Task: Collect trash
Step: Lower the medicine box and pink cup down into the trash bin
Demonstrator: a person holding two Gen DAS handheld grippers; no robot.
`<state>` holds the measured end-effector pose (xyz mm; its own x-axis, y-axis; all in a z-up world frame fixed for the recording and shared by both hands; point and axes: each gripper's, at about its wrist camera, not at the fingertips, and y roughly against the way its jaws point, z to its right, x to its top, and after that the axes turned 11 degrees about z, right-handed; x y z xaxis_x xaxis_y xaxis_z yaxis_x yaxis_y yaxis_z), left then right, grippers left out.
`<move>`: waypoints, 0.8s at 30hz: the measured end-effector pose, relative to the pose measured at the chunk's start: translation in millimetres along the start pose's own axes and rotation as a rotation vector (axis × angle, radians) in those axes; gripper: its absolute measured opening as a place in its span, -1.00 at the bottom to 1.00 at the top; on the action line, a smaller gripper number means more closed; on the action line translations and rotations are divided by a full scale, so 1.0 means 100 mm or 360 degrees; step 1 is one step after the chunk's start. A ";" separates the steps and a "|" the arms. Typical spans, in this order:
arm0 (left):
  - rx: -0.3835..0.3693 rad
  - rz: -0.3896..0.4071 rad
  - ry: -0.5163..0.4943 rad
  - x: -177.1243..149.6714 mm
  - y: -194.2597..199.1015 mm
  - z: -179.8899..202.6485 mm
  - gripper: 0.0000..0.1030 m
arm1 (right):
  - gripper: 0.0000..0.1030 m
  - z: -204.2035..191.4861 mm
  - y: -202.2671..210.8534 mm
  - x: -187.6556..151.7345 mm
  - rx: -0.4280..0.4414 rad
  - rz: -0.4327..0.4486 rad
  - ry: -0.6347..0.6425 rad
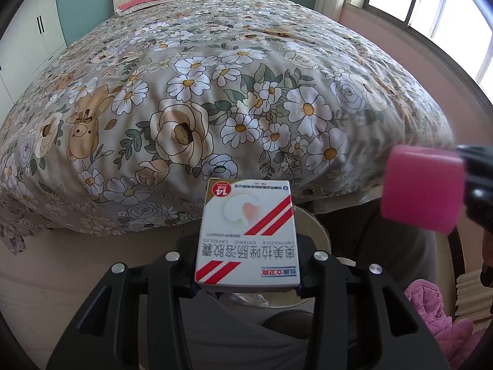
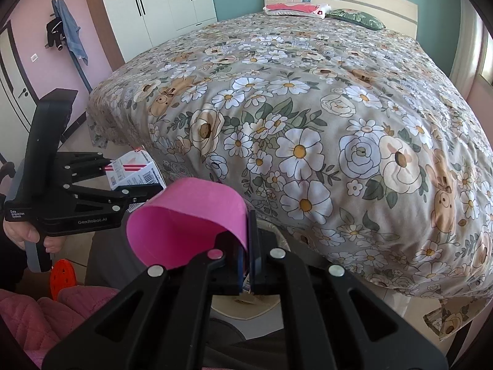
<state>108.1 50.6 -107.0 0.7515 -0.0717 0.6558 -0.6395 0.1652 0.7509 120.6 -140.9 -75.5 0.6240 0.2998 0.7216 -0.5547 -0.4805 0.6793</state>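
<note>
- Left gripper (image 1: 246, 273): jaws spread only to the width of the medicine box (image 1: 248, 231) and clamped on its two long sides; the box lies flat between them, printed face up, red diagonal stripes visible, far end projecting past the fingertips.
- Right gripper (image 2: 246, 265): jaws nearly closed, pinching one wall of a pink paper cup (image 2: 185, 215); the cup is tipped on its side, open mouth toward the camera and to the left.
- Same items cross-viewed: the pink paper cup appears at the right edge of the left wrist view, held in the right gripper; the left gripper (image 2: 135, 182) with the medicine box (image 2: 135, 169) appears at the left of the right wrist view, a hand (image 2: 27, 234) around its handle.
- Bin (image 1: 311, 231): pale round rim, partly hidden, directly below both held items; contents cannot be made out.
- Pink quilted fabric (image 2: 40, 314): low at the near edge.
- Bed (image 1: 215, 92): beyond the bin, covered by a floral quilt; two pillows (image 2: 295, 9) by the headboard.
- Wardrobe (image 2: 160, 3): white, against the far wall.
</note>
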 end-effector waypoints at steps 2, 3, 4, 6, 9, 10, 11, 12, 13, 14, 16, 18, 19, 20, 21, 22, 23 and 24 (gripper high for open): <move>-0.0001 -0.0019 0.0000 -0.03 -0.06 0.02 -0.13 | -0.92 0.01 -0.06 -0.05 0.0005 -0.0025 -0.0008; -0.0005 -0.0031 0.0002 -0.05 -0.10 0.03 -0.13 | -0.92 0.02 -0.09 -0.07 0.0009 -0.0037 -0.0013; -0.0011 -0.0047 0.0003 -0.06 -0.14 0.03 -0.13 | -0.92 0.03 -0.12 -0.09 0.0012 -0.0050 -0.0017; -0.0013 -0.0070 0.0004 -0.10 -0.21 0.05 -0.13 | -0.92 0.04 -0.18 -0.14 0.0013 -0.0075 -0.0024; -0.0021 -0.0111 0.0008 -0.14 -0.32 0.06 -0.13 | -0.92 0.08 -0.29 -0.20 0.0023 -0.0120 -0.0043; -0.0023 -0.0126 0.0007 -0.16 -0.36 0.06 -0.13 | -0.92 0.09 -0.32 -0.23 0.0027 -0.0136 -0.0050; -0.0023 -0.0141 0.0008 -0.18 -0.40 0.07 -0.13 | -0.92 0.10 -0.36 -0.26 0.0029 -0.0151 -0.0054; -0.0027 -0.0158 0.0008 -0.20 -0.44 0.07 -0.13 | -0.92 0.10 -0.39 -0.28 0.0030 -0.0166 -0.0056; -0.0031 -0.0176 0.0010 -0.21 -0.49 0.07 -0.13 | -0.92 0.11 -0.44 -0.31 0.0034 -0.0183 -0.0057; -0.0036 -0.0198 0.0018 -0.24 -0.54 0.07 -0.13 | -0.92 0.13 -0.48 -0.33 0.0039 -0.0201 -0.0061; -0.0048 -0.0240 0.0026 -0.28 -0.63 0.08 -0.13 | -0.92 0.15 -0.58 -0.39 0.0042 -0.0240 -0.0065; -0.0055 -0.0278 0.0022 -0.32 -0.72 0.09 -0.13 | -0.92 0.17 -0.68 -0.45 0.0043 -0.0283 -0.0071; -0.0060 -0.0298 0.0023 -0.34 -0.77 0.09 -0.13 | -0.92 0.19 -0.73 -0.48 0.0045 -0.0306 -0.0075; -0.0066 -0.0319 0.0023 -0.37 -0.82 0.10 -0.13 | -0.92 0.20 -0.78 -0.51 0.0045 -0.0330 -0.0078; -0.0068 -0.0337 0.0026 -0.39 -0.87 0.10 -0.13 | -0.92 0.21 -0.84 -0.55 0.0046 -0.0353 -0.0085; -0.0073 -0.0359 0.0030 -0.42 -0.93 0.10 -0.13 | -0.92 0.23 -0.90 -0.59 0.0050 -0.0379 -0.0094; -0.0079 -0.0383 0.0033 -0.44 -1.00 0.09 -0.13 | -0.92 0.24 -0.95 -0.63 0.0051 -0.0402 -0.0098; -0.0084 -0.0404 0.0038 -0.47 -1.05 0.09 -0.13 | -0.92 0.25 -1.01 -0.67 0.0052 -0.0424 -0.0106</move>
<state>139.1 27.9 -215.9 0.8910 -0.0945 0.4441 -0.4207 0.1963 0.8857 148.7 -133.1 -195.5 0.7809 0.3650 0.5069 -0.3487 -0.4184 0.8386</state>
